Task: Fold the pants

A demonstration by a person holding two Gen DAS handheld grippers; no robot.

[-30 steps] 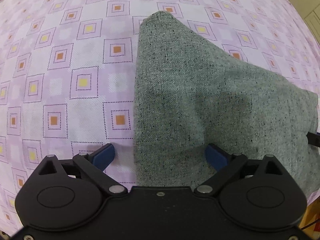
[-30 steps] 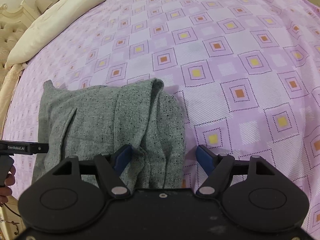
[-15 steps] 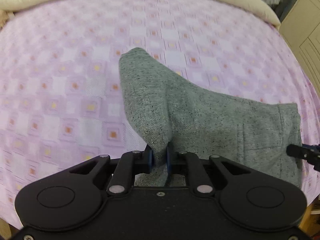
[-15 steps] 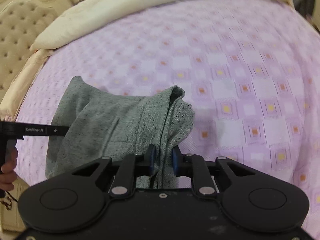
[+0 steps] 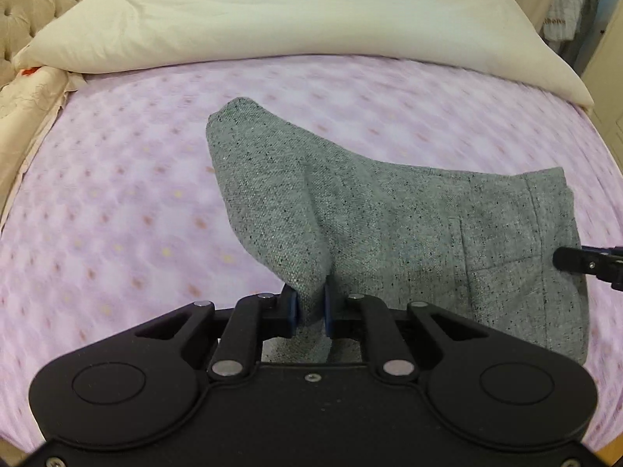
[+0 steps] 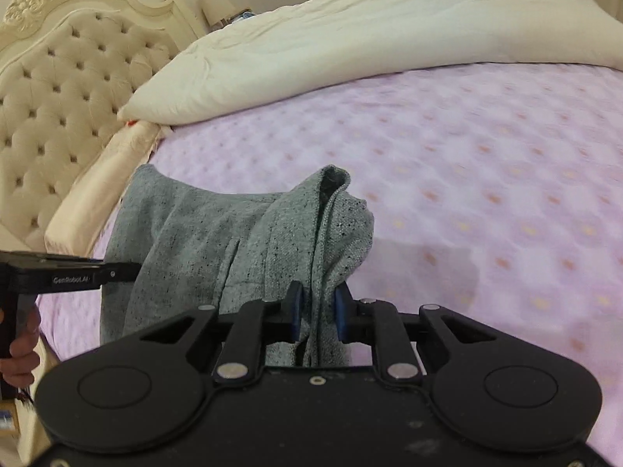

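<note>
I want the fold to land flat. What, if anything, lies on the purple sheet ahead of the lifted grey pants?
Nothing visible does. Both grippers, left gripper and right gripper, are shut on the pants, and the purple sheet beyond is bare up to the cream duvet at its far edge.

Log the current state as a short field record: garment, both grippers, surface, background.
garment: grey pants, bunched, near edge lifted off the bed
left gripper: jaws shut on a fold of the pants
right gripper: jaws shut on another fold of the pants
surface: purple patterned bedsheet
background: cream duvet, tufted headboard
fold: not yet laid over
</note>
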